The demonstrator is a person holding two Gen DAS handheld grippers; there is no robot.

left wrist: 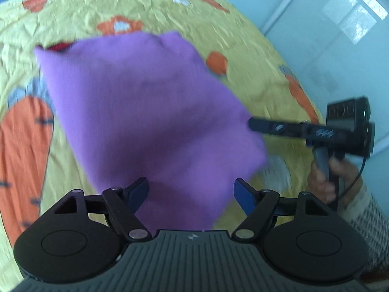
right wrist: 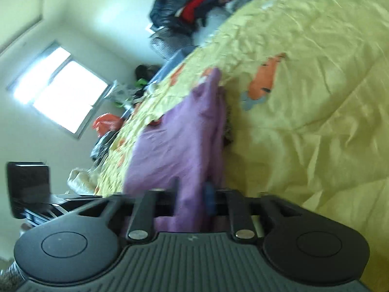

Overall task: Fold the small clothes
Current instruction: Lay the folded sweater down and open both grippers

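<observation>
A purple garment lies folded on the yellow carrot-print bedspread. My left gripper is open just above its near edge, with nothing between the fingers. My right gripper reaches in from the right and grips the garment's right edge. In the right wrist view the right gripper is shut on the purple garment, which runs away from the fingers along the bedspread. The view is rolled sideways.
A pile of dark and red clothes lies at the far end of the bed. Bags and clutter sit along the bed's far side under a window. A pale wall lies beyond the bed's right edge.
</observation>
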